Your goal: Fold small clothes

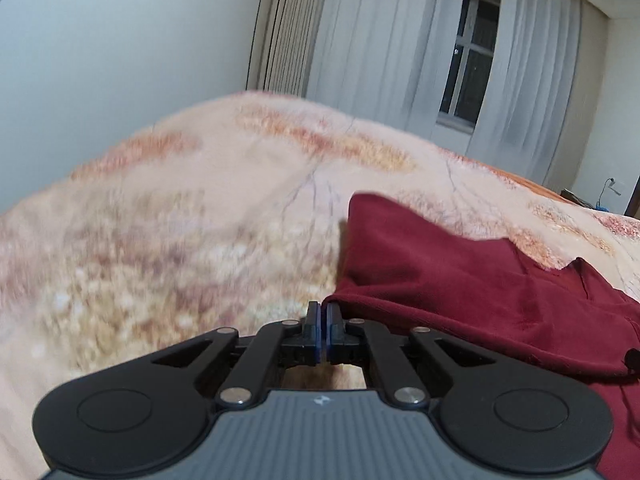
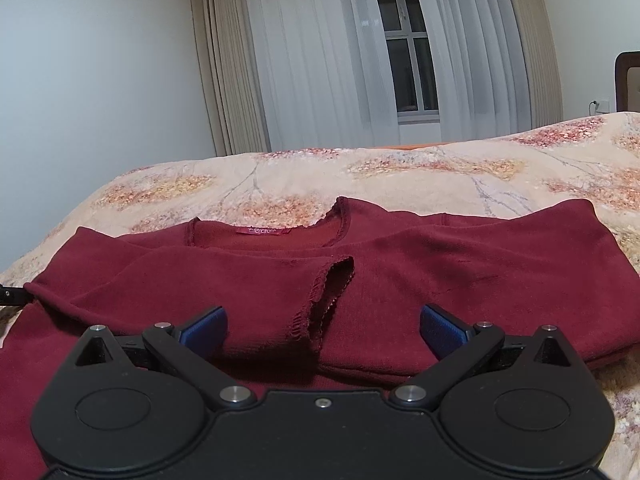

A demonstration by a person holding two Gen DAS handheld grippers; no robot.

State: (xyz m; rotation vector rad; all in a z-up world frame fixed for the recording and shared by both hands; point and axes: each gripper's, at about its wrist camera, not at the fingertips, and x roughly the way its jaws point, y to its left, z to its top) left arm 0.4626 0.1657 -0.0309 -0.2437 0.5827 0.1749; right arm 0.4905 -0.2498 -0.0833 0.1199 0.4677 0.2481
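Left tool (image 1: 322, 312) — jaws together, beside the maroon sweater's (image 2: 440, 264) edge, grip unclear. Right tool (image 2: 323, 326) — jaws apart above folded sleeve cuff (image 2: 324, 304). Floral bedspread (image 2: 400, 172) beneath.

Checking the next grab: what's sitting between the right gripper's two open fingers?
In the right wrist view, the right gripper is open, and the maroon shirt's folded-in sleeve cuff lies between its fingers.
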